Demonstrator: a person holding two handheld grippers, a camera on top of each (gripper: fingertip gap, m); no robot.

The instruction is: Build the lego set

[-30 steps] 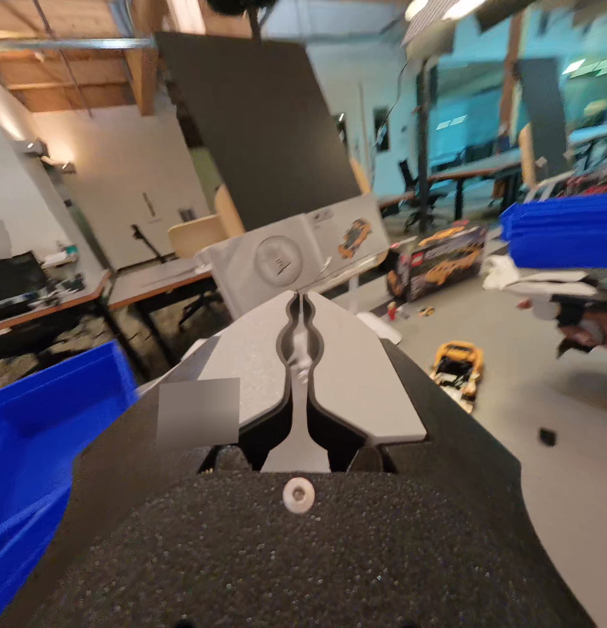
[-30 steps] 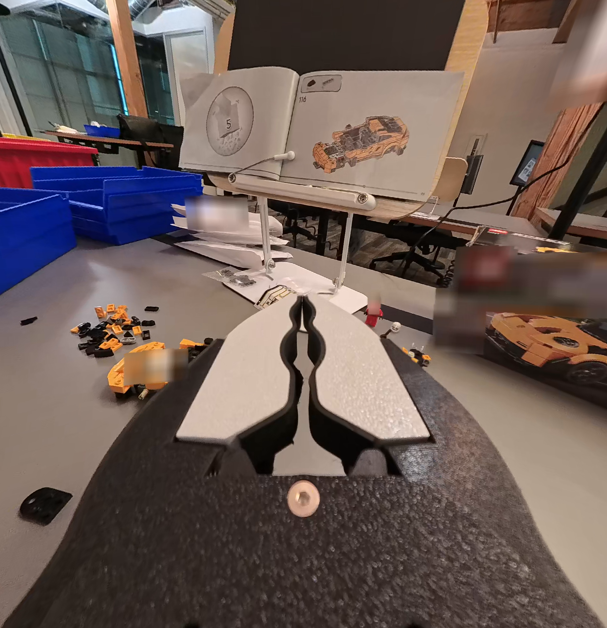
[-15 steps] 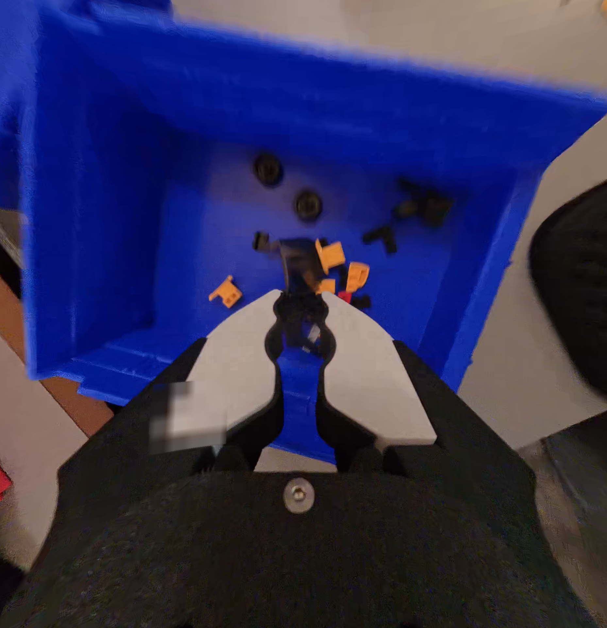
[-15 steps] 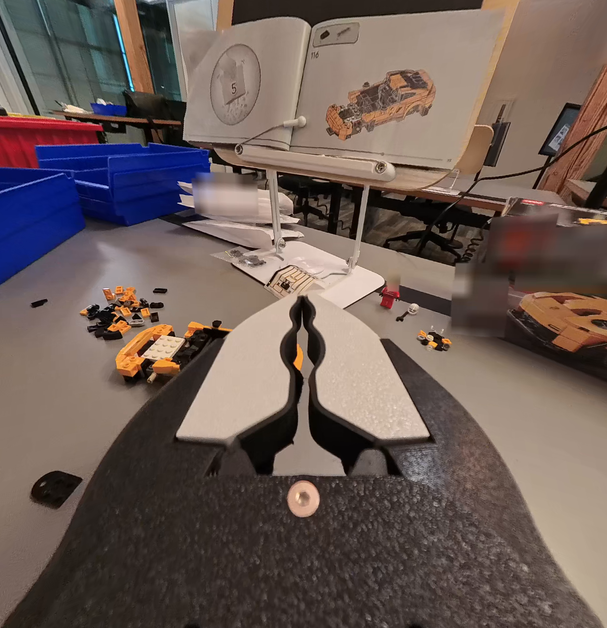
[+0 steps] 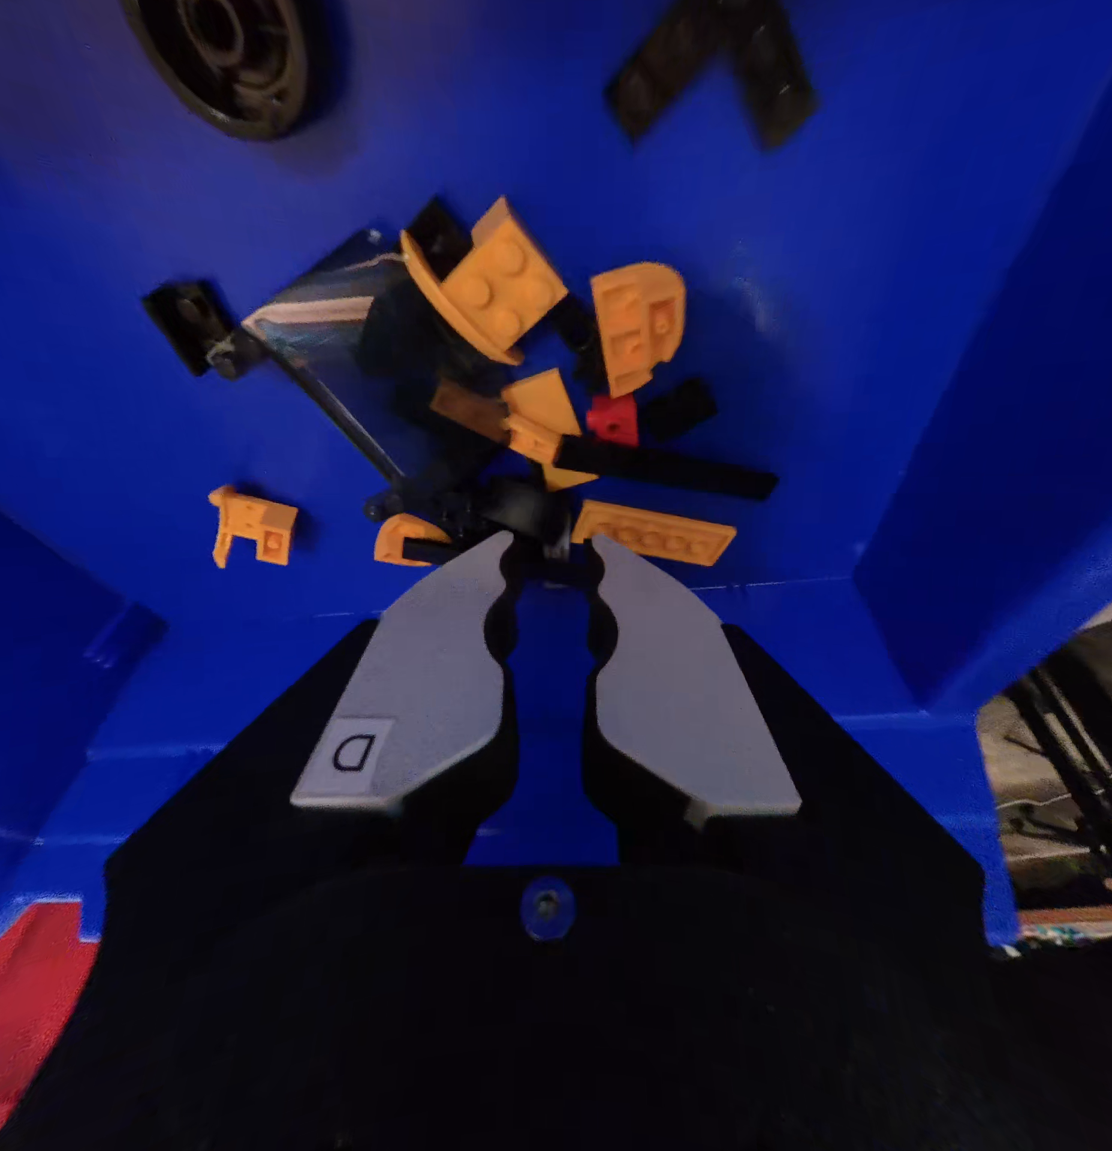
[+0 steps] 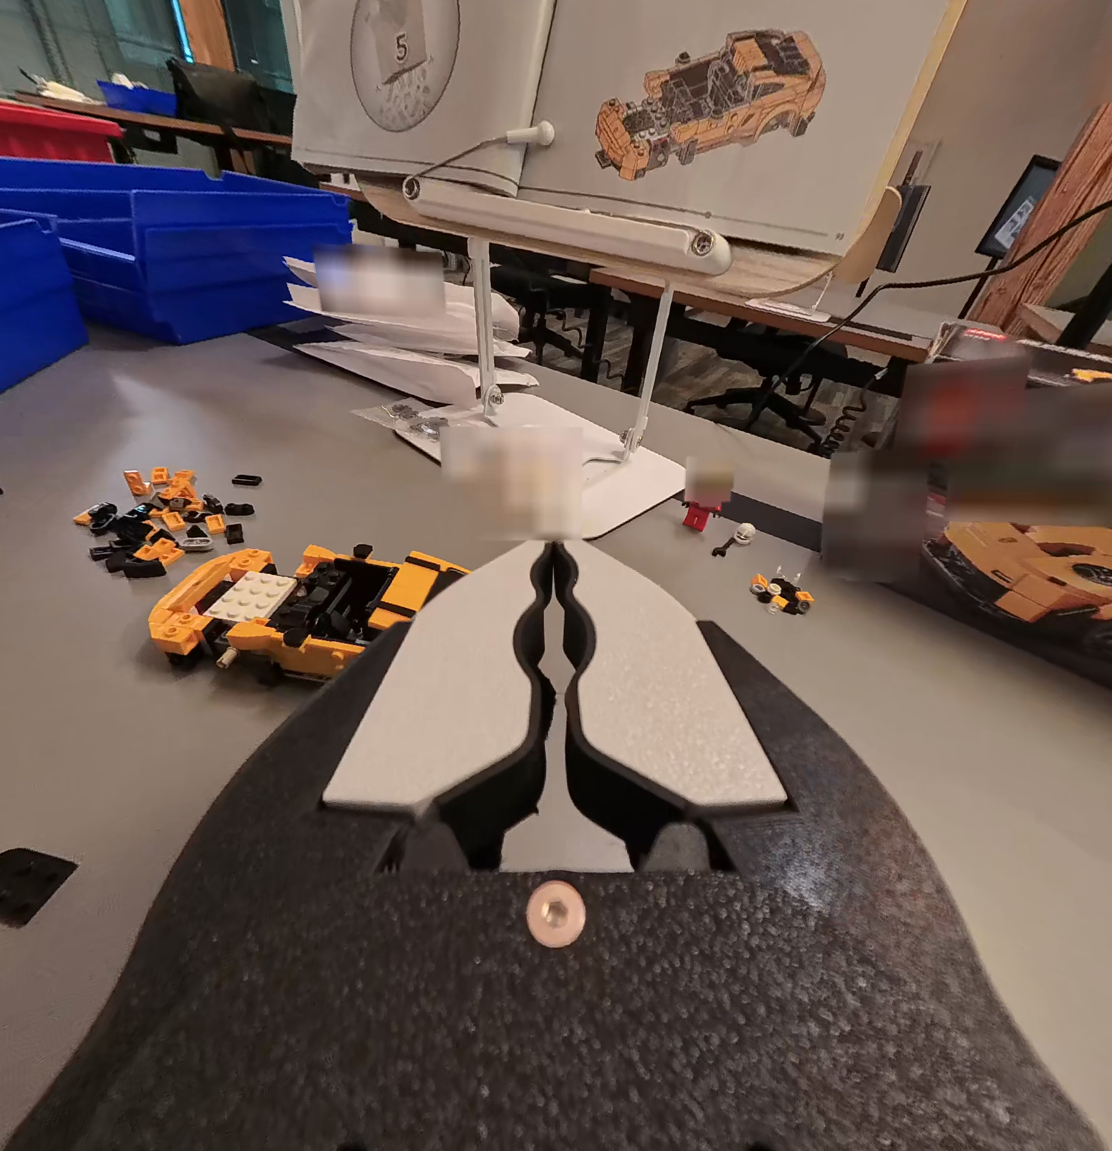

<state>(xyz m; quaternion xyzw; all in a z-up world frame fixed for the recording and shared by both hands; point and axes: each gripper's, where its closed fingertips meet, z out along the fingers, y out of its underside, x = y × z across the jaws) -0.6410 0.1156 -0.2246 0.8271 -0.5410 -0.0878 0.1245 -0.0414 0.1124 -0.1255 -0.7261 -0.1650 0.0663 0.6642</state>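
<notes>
The left tongs (image 5: 550, 548) have dropped deep into the blue bin (image 5: 977, 436) since a moment ago, their jaws now parted just short of a heap of orange and black bricks (image 5: 522, 398); a small black piece sits between the tips, though a grip cannot be confirmed. The right tongs (image 6: 552, 548) are clenched and empty above the grey table (image 6: 105, 747). The half-built orange car (image 6: 279, 610) lies to their left, an open instruction booklet (image 6: 665, 81) ahead.

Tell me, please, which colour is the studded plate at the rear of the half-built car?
White. The studded plate on the half-built car shows best in the right wrist view.
</notes>
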